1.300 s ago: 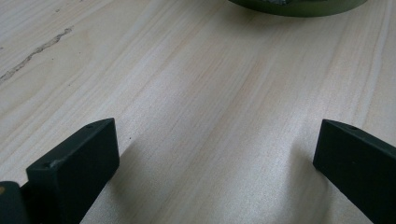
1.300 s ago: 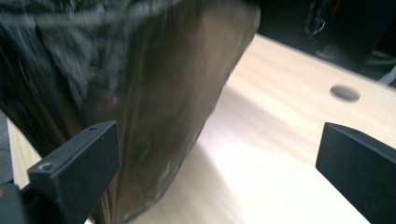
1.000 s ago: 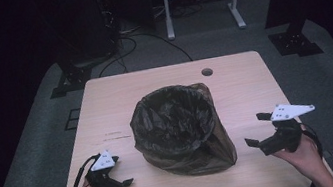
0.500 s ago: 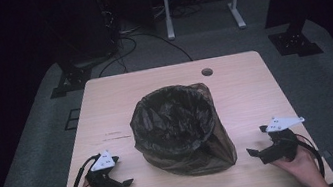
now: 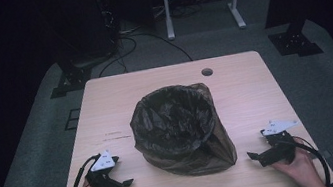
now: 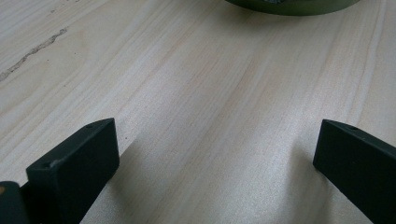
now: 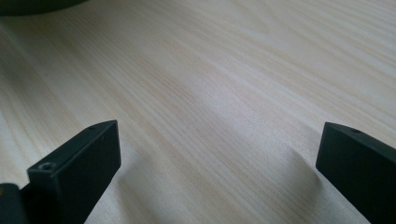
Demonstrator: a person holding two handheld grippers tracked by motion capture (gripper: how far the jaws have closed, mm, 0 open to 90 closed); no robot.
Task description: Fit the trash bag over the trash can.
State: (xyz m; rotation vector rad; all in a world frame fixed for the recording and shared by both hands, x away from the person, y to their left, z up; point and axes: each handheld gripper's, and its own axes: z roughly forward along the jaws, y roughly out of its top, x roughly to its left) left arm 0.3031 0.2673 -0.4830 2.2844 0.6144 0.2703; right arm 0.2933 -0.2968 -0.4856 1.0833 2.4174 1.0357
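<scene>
Both the left gripper (image 5: 118, 182) and right gripper (image 5: 261, 155) rest wide open and empty beside the bag-lined bin (image 5: 180, 128) mid-counter (image 5: 249, 85), probably best approached at the bag's rim.

dark, crinkled, glossy bin liner (image 5: 180, 129) fitted over a round bin, mouth open and facing up, slack plastic bunched at the lower right. stands upright at the centre of the frame in the high view, on pale wood, nothing touching it.
</scene>
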